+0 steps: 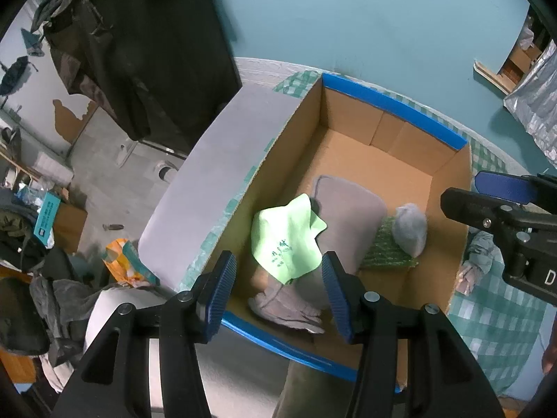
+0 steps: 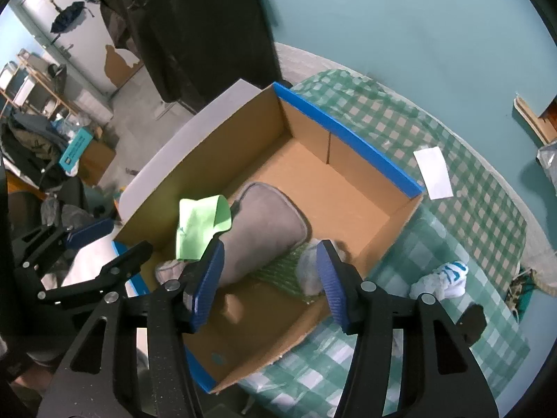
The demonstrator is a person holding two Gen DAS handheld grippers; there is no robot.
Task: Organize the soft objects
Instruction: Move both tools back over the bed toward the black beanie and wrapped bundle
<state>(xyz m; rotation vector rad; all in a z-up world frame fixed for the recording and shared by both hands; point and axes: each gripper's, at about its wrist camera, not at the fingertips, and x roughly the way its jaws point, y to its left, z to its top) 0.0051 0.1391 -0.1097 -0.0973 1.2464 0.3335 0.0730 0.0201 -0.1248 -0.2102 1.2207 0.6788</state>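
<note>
Lived-in home room, likely a bedroom. Evidence: bed with green checked sheet (image 2: 435,160); dark clothes hanging (image 1: 104,35); umbrella (image 2: 66,17) hung on the wall; cluttered wooden shelving (image 2: 31,80); peeling wall paint (image 1: 69,118); bare concrete floor (image 1: 115,181).

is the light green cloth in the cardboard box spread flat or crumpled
Crumpled: the light green cloth lies draped over the grey cushion inside the brown cardboard box, one corner folded over.

both grippers showing matte black angular frames w/ slotted cutouts & round silver screws. left gripper (image 1: 278,291), right gripper (image 2: 269,284): fingers wearing ribbed blue pads (image 1: 222,285). white "d" showing on right gripper's housing.
</note>
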